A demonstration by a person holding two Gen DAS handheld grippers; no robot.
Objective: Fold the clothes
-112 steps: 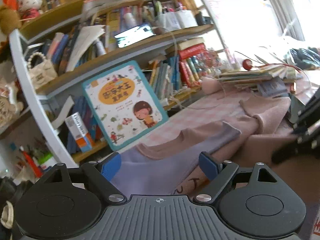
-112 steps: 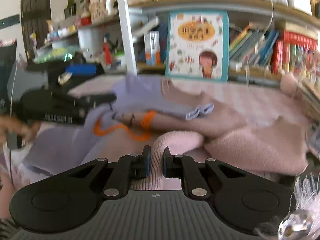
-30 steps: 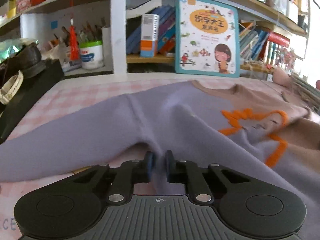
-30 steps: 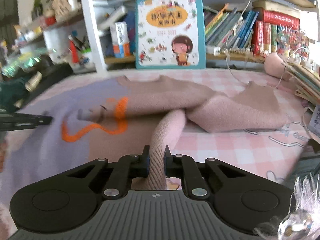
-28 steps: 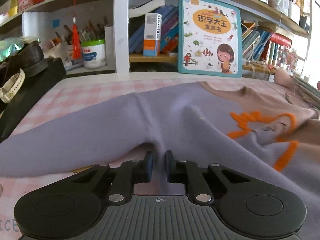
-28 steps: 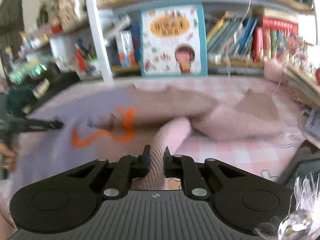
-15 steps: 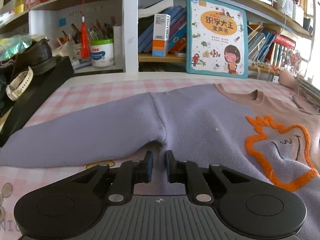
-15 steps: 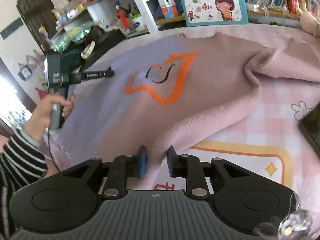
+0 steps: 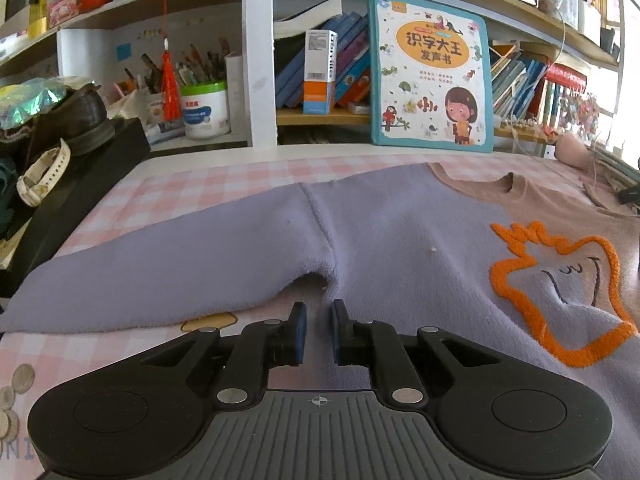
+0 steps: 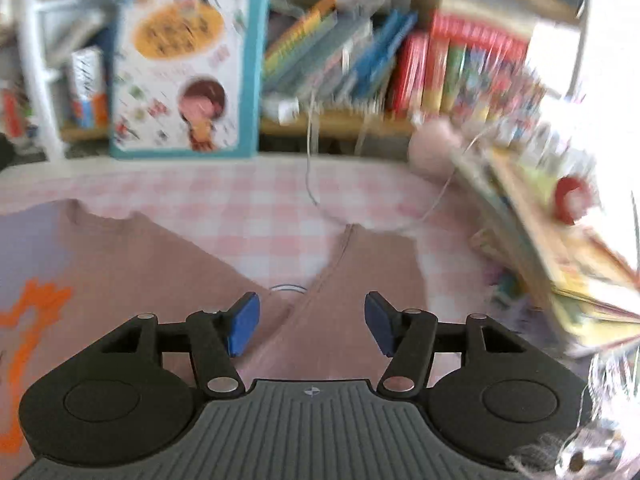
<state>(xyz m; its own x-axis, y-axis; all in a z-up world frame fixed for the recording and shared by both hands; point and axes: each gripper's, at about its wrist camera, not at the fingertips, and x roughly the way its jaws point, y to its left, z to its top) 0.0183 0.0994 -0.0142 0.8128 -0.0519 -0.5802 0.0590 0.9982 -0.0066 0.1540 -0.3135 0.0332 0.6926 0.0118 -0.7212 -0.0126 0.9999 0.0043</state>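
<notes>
**Sweater spread flat, both tongs letting go**

Lying front-up across the checked worktop point(image 9: 188, 184) now: sweater point(image 9: 400, 232), no longer bunched as a second ago, lilac sleeve point(image 9: 160, 268) stretching out leftward. Left tongs point(image 9: 318, 330) easing slightly apart at the armpit, no cloth between the pads, having been clamped there half a second back. Right tongs point(image 10: 312, 322) hanging wide apart over the pink sleeve point(image 10: 360, 280), its cloth dropped. Spreading apparently finished; probably folding sleeves inward next.
</notes>
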